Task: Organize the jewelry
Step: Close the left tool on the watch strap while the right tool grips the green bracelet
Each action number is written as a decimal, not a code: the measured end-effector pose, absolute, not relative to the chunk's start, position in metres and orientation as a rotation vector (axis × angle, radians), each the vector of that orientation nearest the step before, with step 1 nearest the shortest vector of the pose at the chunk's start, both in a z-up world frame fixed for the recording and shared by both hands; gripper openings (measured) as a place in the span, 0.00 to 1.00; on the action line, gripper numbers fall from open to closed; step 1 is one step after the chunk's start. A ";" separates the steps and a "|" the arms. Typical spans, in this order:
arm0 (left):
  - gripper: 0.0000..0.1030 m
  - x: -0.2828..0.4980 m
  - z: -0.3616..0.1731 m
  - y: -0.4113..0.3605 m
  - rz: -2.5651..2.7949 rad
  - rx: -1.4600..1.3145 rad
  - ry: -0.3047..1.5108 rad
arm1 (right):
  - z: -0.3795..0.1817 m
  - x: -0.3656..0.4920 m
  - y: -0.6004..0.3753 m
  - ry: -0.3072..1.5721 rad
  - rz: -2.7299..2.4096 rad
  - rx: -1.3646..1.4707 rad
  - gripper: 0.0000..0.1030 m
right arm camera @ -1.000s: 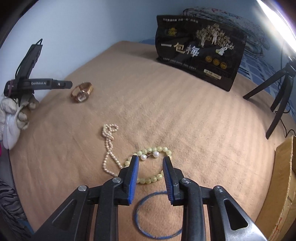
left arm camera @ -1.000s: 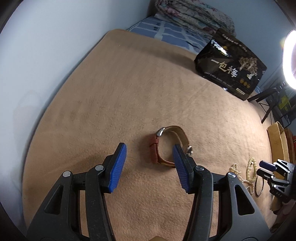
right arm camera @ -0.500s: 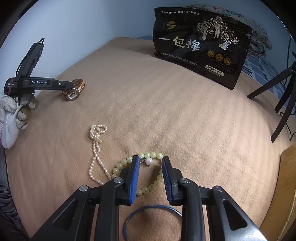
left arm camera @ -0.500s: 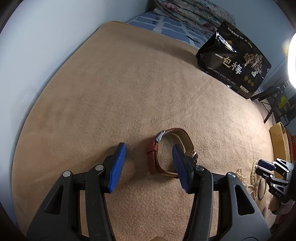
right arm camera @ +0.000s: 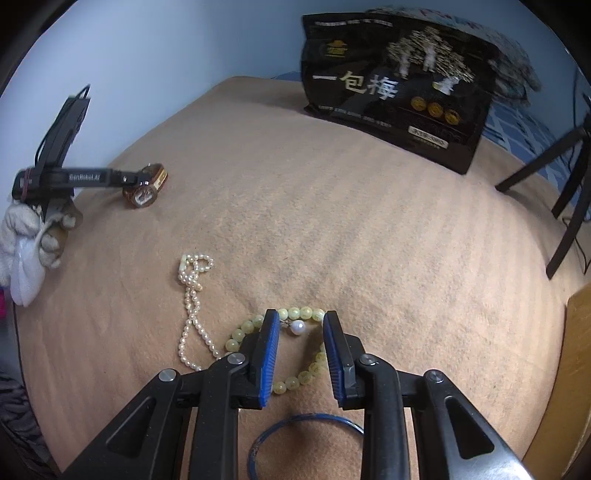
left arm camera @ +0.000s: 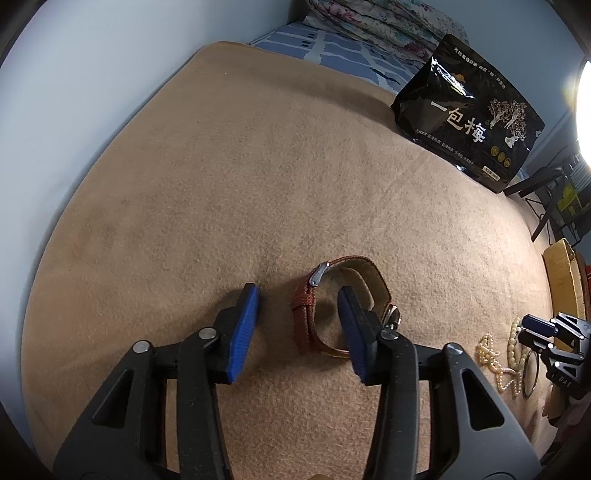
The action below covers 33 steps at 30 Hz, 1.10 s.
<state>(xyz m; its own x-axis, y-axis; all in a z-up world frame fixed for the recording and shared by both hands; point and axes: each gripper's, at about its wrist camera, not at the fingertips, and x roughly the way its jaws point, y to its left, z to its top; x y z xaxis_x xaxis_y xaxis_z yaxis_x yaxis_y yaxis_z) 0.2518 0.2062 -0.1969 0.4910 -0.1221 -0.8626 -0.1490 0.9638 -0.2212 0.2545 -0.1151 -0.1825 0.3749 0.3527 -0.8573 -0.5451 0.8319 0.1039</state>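
A brown-strapped watch (left arm camera: 308,314) lies on its side on the tan blanket (left arm camera: 258,166). My left gripper (left arm camera: 298,291) straddles one side of the strap, its right pad inside the band's loop. Its jaws are closing, with a gap still at each pad. In the right wrist view that gripper's tip (right arm camera: 136,179) is at the watch (right arm camera: 146,190). My right gripper (right arm camera: 301,315) hangs open over a yellow-green bead bracelet (right arm camera: 304,313), with a white pearl (right arm camera: 297,328) between its tips. A pearl necklace (right arm camera: 190,295) lies to the left, a blue bangle (right arm camera: 306,419) nearer the camera.
A black snack bag (right arm camera: 391,88) stands at the blanket's far edge. Black tripod legs (right arm camera: 569,177) and a cardboard box (right arm camera: 576,369) are on the right. A gloved hand (right arm camera: 22,236) holds the left gripper. Folded bedding (left arm camera: 369,18) lies behind, beside a bright ring light (left arm camera: 583,103).
The left gripper has come down onto the watch and its jaws have narrowed around the strap. The right gripper has edged forward over the bead bracelet, its jaws slightly narrower.
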 end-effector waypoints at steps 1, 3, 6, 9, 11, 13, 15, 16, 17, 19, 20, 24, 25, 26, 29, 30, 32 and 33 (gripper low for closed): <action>0.40 0.252 -0.197 0.207 0.016 -0.282 1.062 | -0.183 0.255 -0.118 1.044 0.572 -0.210 0.24; 0.39 0.251 -0.198 0.208 0.017 -0.284 1.062 | -0.186 0.256 -0.122 1.062 0.558 -0.209 0.24; 0.39 0.251 -0.198 0.208 0.018 -0.279 1.063 | -0.191 0.257 -0.128 1.084 0.545 -0.196 0.24; 0.39 0.252 -0.199 0.206 0.021 -0.267 1.063 | -0.192 0.258 -0.125 1.086 0.539 -0.205 0.24; 0.39 0.252 -0.199 0.205 0.023 -0.261 1.062 | -0.193 0.258 -0.122 1.083 0.539 -0.216 0.24; 0.39 0.253 -0.199 0.204 0.023 -0.259 1.063 | -0.194 0.258 -0.120 1.081 0.538 -0.227 0.24; 0.39 0.254 -0.199 0.204 0.022 -0.259 1.064 | -0.193 0.257 -0.118 1.078 0.535 -0.241 0.21; 0.39 0.254 -0.199 0.204 0.021 -0.260 1.064 | -0.193 0.257 -0.118 1.078 0.528 -0.247 0.17; 0.39 0.254 -0.200 0.204 0.022 -0.260 1.063 | -0.194 0.257 -0.118 1.078 0.519 -0.251 0.15; 0.39 0.254 -0.200 0.203 0.023 -0.254 1.062 | -0.194 0.258 -0.118 1.077 0.509 -0.255 0.09; 0.39 0.255 -0.200 0.204 0.023 -0.250 1.062 | -0.194 0.259 -0.118 1.076 0.504 -0.259 0.07; 0.22 0.256 -0.201 0.203 0.050 -0.218 1.055 | -0.193 0.260 -0.118 1.069 0.488 -0.267 0.05; 0.16 0.256 -0.201 0.203 0.051 -0.223 1.055 | -0.192 0.260 -0.118 1.067 0.485 -0.267 0.05; 0.13 0.257 -0.201 0.204 0.051 -0.229 1.055 | -0.192 0.260 -0.118 1.066 0.482 -0.267 0.05; 0.09 0.257 -0.201 0.202 0.056 -0.225 1.052 | -0.190 0.259 -0.118 1.056 0.478 -0.268 0.05; 0.09 0.256 -0.201 0.201 0.059 -0.220 1.050 | -0.188 0.257 -0.118 1.051 0.478 -0.267 0.05; 0.09 0.256 -0.200 0.201 0.065 -0.225 1.048 | -0.184 0.256 -0.118 1.035 0.468 -0.271 0.05; 0.08 0.256 -0.200 0.201 0.066 -0.228 1.048 | -0.182 0.256 -0.118 1.025 0.460 -0.279 0.05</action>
